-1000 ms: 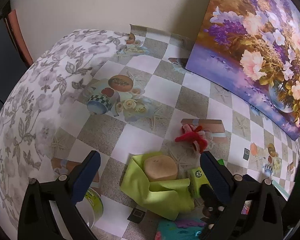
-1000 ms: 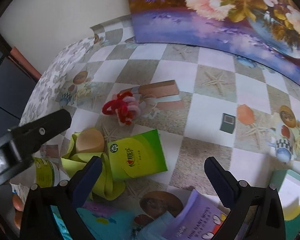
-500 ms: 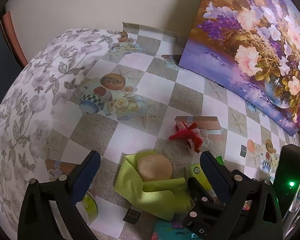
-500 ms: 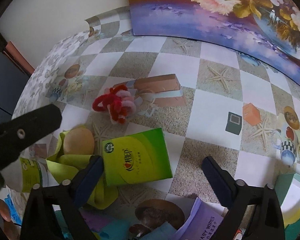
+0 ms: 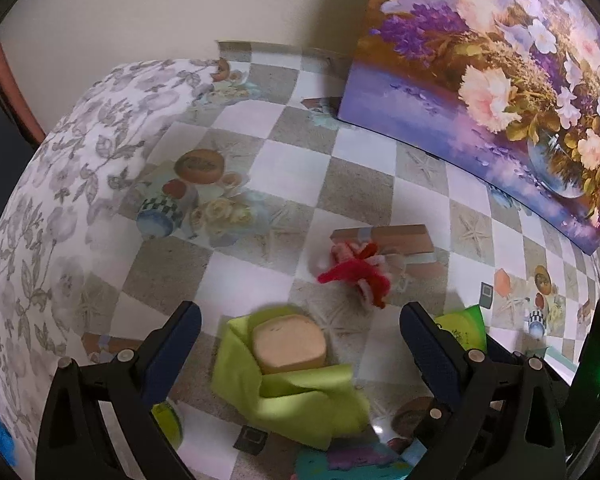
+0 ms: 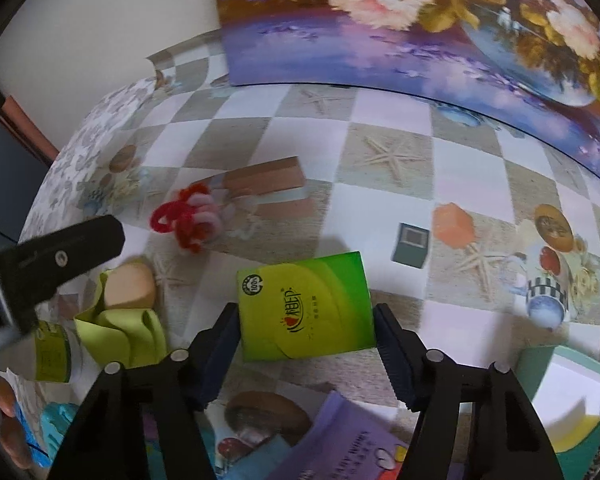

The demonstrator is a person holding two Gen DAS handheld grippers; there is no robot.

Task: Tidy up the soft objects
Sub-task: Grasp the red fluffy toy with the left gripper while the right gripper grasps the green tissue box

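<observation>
A green tissue pack [image 6: 306, 306] lies flat on the checkered tablecloth [image 6: 388, 208], its two side edges pressed between the pads of my right gripper [image 6: 306, 332], which is clenched on it. In the left wrist view only a corner of that pack [image 5: 462, 326] shows behind my right-hand finger.

My left gripper [image 5: 300, 344] hangs with its jaws spread wide and nothing between them, above a tan sponge [image 5: 289, 344] that sits on a crumpled lime-green cloth [image 5: 300, 404]. From the right wrist view the same sponge [image 6: 130, 286] and cloth [image 6: 128, 332] lie left of the pack, apart from it, with my left gripper's dark finger [image 6: 60, 258] reaching in over them.

Farther back on the table a red and pink tangle of fuzzy pipe cleaners [image 5: 360, 272] rests beside the sponge and cloth, near but not touching; it shows too in the right wrist view [image 6: 188, 220].

A purple wipes packet [image 6: 340, 440] lies at the near edge under my right gripper, and a white container with a yellow-green label [image 6: 54, 350] stands at the far left. A teal-edged box [image 6: 572, 392] sits at the right. A large flower painting [image 5: 500, 60] leans against the cream wall [image 5: 180, 12] behind the table.
</observation>
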